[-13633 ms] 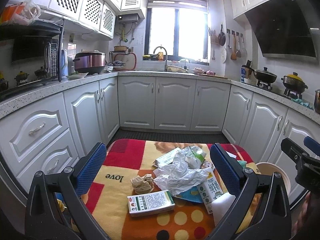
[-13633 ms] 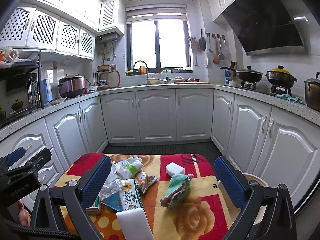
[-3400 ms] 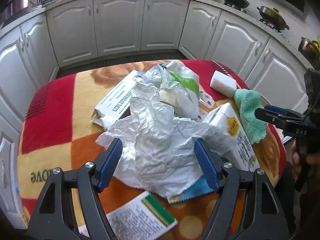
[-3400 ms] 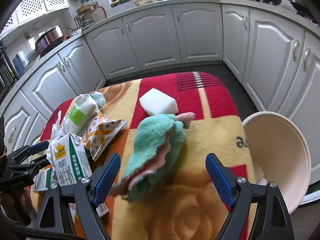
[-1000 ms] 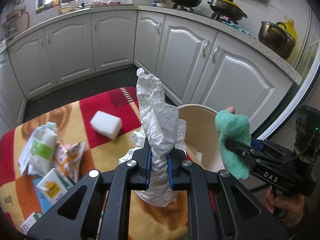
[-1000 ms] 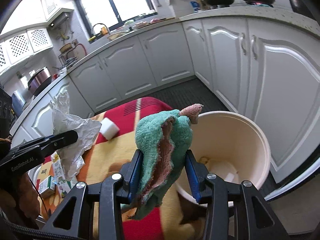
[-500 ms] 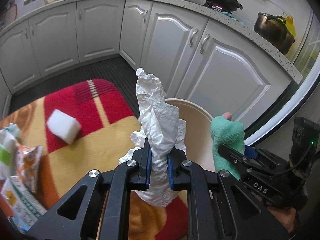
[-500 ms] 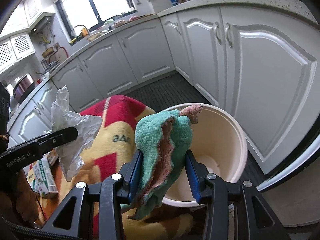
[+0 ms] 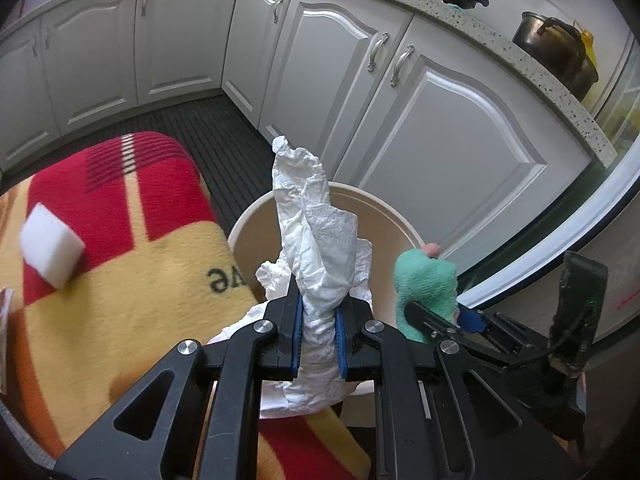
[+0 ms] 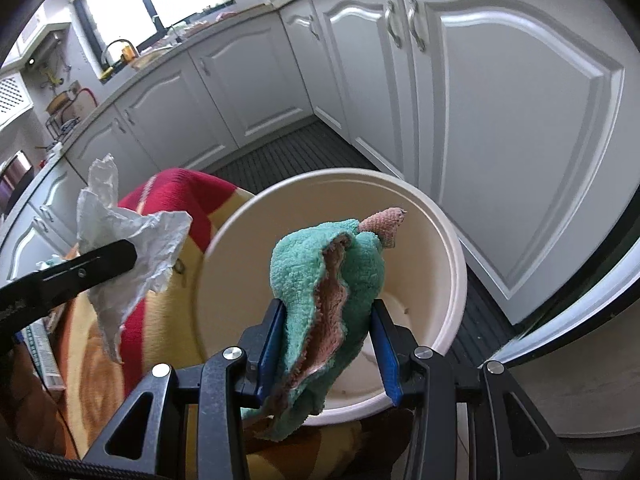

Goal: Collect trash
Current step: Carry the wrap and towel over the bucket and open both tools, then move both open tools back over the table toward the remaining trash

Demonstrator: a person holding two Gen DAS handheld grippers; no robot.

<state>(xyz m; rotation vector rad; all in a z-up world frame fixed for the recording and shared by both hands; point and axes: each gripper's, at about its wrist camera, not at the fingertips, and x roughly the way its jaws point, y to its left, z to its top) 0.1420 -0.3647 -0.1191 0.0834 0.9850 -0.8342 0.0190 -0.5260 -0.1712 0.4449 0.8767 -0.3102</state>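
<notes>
The landmark here is the round cream plastic bin [image 10: 448, 248], which stands on the dark ribbed floor mat [image 9: 224, 140] just beside the edge of the desk, which is draped in a red, yellow and orange blanket [image 9: 120, 280].

The left tool [image 9: 318, 338] is clenched tight on a crumpled white sheet of paper [image 9: 316, 240]. The paper rises upright from between the blue pads, and its top stands in front of the bin's near rim; loose folds hang below the pads toward the blanket's edge. In the right wrist view the same paper [image 10: 132, 236] hangs to the left of the bin, over the blanket.

The right tool [image 10: 328, 344] is grasping a green fluffy cloth with a pink inner side [image 10: 320, 280]. The cloth is bunched between the two blue pads and sits above the bin's open mouth, with its pink corner pointing toward the far rim. From the left wrist view the cloth [image 9: 426, 280] shows at the right side of the bin.

A white rectangular sponge block [image 9: 50, 250] lies on the blanket, well to the left of the bin. White panelled cabinet doors [image 9: 432, 128] stand behind the bin.
</notes>
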